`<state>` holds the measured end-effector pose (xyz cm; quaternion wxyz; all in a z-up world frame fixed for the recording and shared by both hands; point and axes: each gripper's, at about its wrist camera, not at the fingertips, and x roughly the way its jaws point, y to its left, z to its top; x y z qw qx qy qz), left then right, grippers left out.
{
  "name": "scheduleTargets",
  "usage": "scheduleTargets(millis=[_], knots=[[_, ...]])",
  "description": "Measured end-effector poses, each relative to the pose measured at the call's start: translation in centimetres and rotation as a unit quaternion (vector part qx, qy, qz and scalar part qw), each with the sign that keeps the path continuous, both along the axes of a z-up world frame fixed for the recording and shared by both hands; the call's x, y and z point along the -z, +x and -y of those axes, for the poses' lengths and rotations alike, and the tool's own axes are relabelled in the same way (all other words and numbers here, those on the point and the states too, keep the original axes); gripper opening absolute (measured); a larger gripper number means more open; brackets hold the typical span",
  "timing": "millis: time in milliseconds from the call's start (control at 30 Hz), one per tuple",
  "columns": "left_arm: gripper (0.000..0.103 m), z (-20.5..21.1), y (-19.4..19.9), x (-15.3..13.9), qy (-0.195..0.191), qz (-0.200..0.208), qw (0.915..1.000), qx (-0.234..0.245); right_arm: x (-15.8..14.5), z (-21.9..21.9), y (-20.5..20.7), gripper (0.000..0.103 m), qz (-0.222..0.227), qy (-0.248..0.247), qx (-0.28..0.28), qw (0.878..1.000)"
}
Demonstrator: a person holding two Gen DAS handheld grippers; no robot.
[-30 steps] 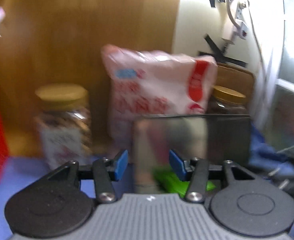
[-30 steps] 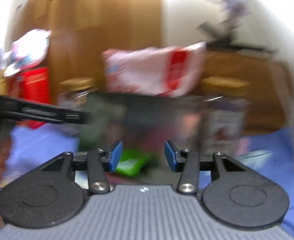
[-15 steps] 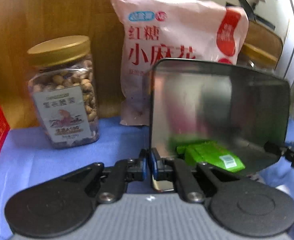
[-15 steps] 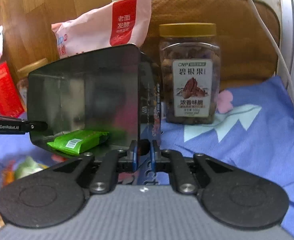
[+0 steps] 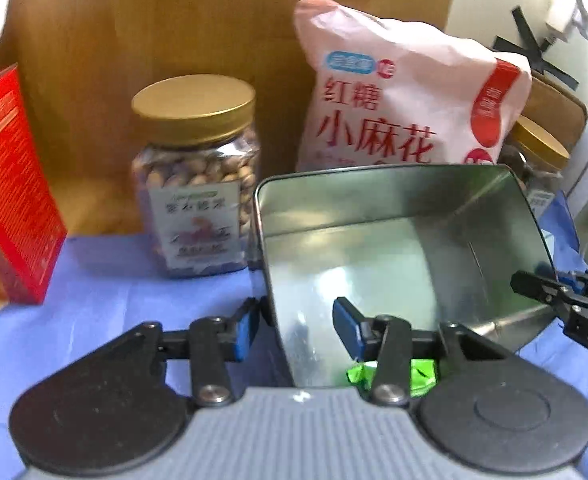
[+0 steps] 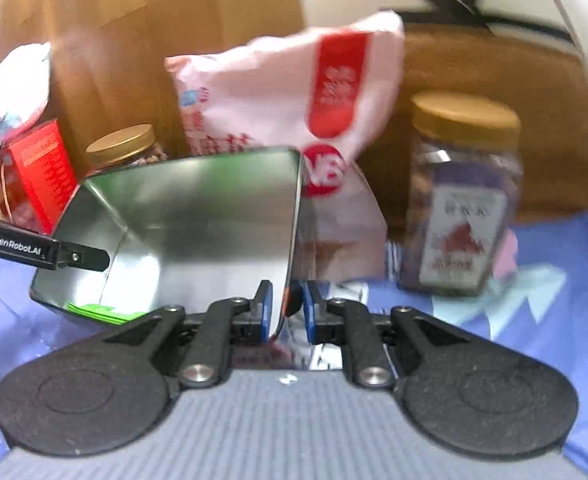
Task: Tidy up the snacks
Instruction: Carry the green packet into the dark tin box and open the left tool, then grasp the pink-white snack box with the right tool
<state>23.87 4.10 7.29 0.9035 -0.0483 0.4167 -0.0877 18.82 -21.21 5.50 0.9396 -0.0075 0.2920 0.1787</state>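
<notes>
A shiny metal tin (image 5: 406,256) stands open on the blue cloth, with a green snack packet (image 5: 422,372) at its near end. My left gripper (image 5: 294,326) is open, its fingers straddling the tin's left wall. My right gripper (image 6: 286,314) stands a little apart around the tin's right wall (image 6: 230,220), and it also shows at the right edge of the left wrist view (image 5: 566,300). The green packet (image 6: 102,312) shows low in the right wrist view.
A pink snack bag (image 5: 406,112) leans on the wooden back panel behind the tin. A gold-lidded nut jar (image 5: 198,176) stands to its left, a red box (image 5: 10,216) further left. Another nut jar (image 6: 462,196) stands to the right on the blue cloth (image 6: 554,300).
Both grippers were shut on the tin's walls half a second ago. The left one has opened wide and the right one has loosened. The tin now sits lower, its inside showing.
</notes>
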Motion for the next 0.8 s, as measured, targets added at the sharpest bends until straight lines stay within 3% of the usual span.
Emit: scheduleTargets(millis=[67,167,233,300,367,433,567,700,800], knots=[[0.042,-0.9,-1.3,-0.4,-0.019,0.014,0.9997,0.0,-0.4,0.2,-0.5,0.021,0.021,0.006,-0.001,1.0],[0.049,-2.6,-5.1,-1.8,-0.03,0.077,0.9966,-0.001,-1.6,3.2,-2.1,0.026,0.038,0.074,0.005,0.997],[0.049,-3.4,-7.2,-2.0,-0.035,0.096,0.9947,-0.002,-1.2,5.1,-2.6,0.028,0.028,0.088,0.021,0.996],[0.049,-4.0,-8.9,-1.8,-0.053,0.107,0.9929,-0.003,0.5,7.0,-1.7,0.027,-0.013,0.113,0.036,0.993],[0.05,-4.2,-9.8,-1.3,-0.063,0.105,0.9924,-0.01,2.7,8.1,-0.5,0.027,-0.076,0.139,0.04,0.987],[0.049,-3.7,-10.5,-0.3,-0.058,0.1,0.9932,-0.009,4.5,8.0,0.8,0.028,-0.111,0.154,0.035,0.981],[0.049,-1.9,-11.1,1.7,-0.019,0.079,0.9967,-0.007,6.5,6.9,2.3,0.027,-0.139,0.173,0.007,0.975],[0.049,-0.6,-10.5,2.2,-0.014,0.068,0.9976,0.01,7.3,6.3,2.5,0.027,-0.155,0.191,-0.003,0.969],[0.049,1.3,-9.0,1.7,-0.008,0.07,0.9969,0.034,6.8,5.8,2.3,0.027,-0.148,0.173,-0.012,0.974]])
